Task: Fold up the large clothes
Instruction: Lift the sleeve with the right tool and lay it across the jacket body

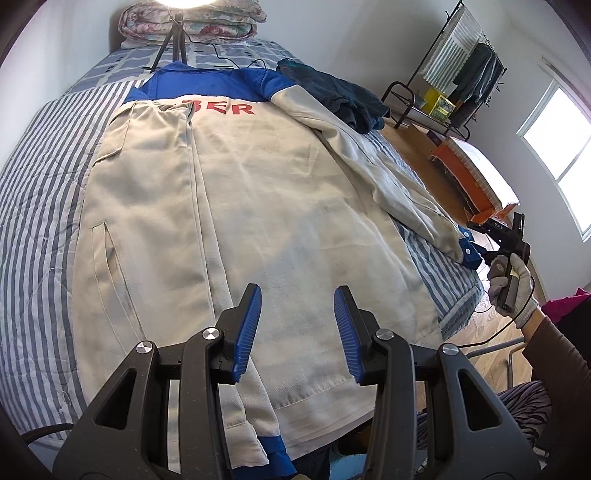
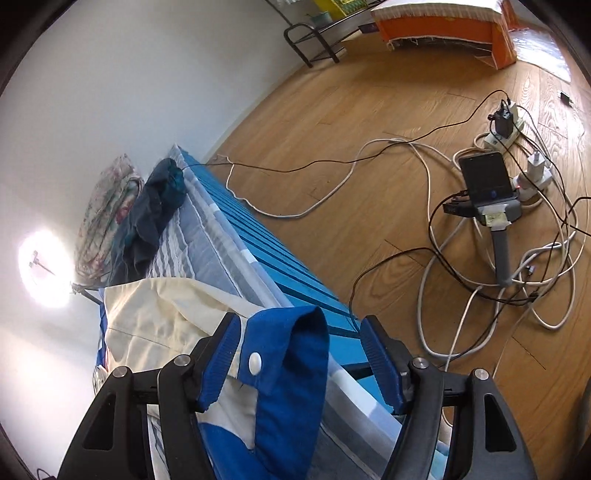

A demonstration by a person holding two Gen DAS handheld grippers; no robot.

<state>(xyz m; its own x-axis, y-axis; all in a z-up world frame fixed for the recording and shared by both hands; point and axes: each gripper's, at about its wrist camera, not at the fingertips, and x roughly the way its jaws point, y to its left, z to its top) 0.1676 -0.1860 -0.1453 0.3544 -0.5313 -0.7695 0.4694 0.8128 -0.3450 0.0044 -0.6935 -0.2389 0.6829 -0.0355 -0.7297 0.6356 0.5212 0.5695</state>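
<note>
I see the large cream work jacket with a blue yoke and red lettering (image 1: 258, 206) spread back-up across the bed with the grey-and-white striped cover (image 1: 33, 206). One side has already been folded in over the back, so a front panel with a slanted pocket lies on top at the left of my left view. The other sleeve (image 1: 388, 173) stretches out towards the bed's right edge, ending in a blue cuff with white snaps (image 2: 280, 369).

My left claw (image 1: 297, 334) hangs over the jacket's hem with its blue ribbed pads partly apart and nothing between them; cloth lies beneath, not pinched.

My right claw (image 2: 301, 363) is at the bed's edge, and the cuff sits between its fingers. The jaws stand wide. The cuff rests against the left pad (image 2: 221, 362), while the right pad is clear of it, so I read this as no grip, though the lower part of the cuff is hidden behind the claw body and I can't be certain. In the left view a gloved hand (image 1: 511, 288) holds that tool beside the cuff.

Further up the bed lie a crumpled dark blue garment (image 1: 343, 99), a black tripod (image 1: 170, 44) and a folded floral quilt (image 1: 192, 18). On the wooden floor (image 2: 351, 110) are tangled cables (image 2: 480, 266).
</note>
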